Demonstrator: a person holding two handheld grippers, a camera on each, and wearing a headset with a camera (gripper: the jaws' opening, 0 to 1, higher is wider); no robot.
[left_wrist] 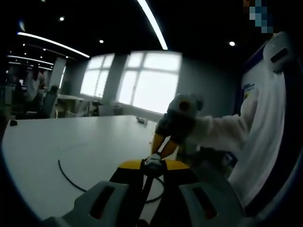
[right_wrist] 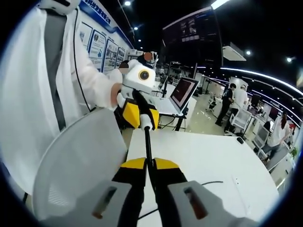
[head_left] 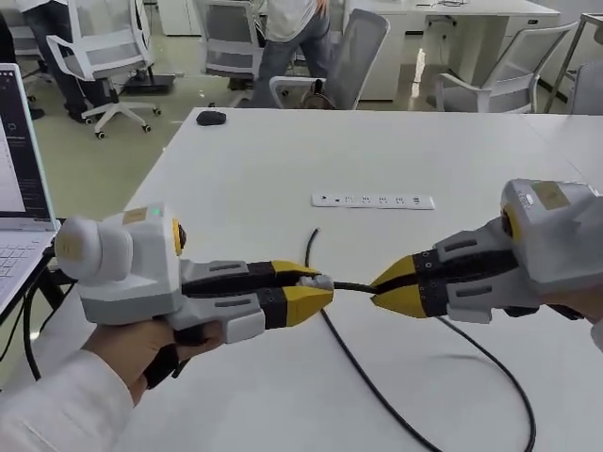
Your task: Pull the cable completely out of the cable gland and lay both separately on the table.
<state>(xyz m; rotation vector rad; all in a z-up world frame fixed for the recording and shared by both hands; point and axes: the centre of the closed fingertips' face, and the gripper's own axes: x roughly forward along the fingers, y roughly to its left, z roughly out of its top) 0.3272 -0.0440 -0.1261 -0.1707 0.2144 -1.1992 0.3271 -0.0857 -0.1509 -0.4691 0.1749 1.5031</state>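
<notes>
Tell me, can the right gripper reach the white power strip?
Probably, to touch: only bare table lies between the right gripper and the power strip. But its jaws are shut on the black cable, whose cable gland the left gripper holds, so grasping looks blocked.

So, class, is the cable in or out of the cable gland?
In: the black cable runs into the white cable gland held by the left gripper, with the right gripper shut on the cable.
</notes>
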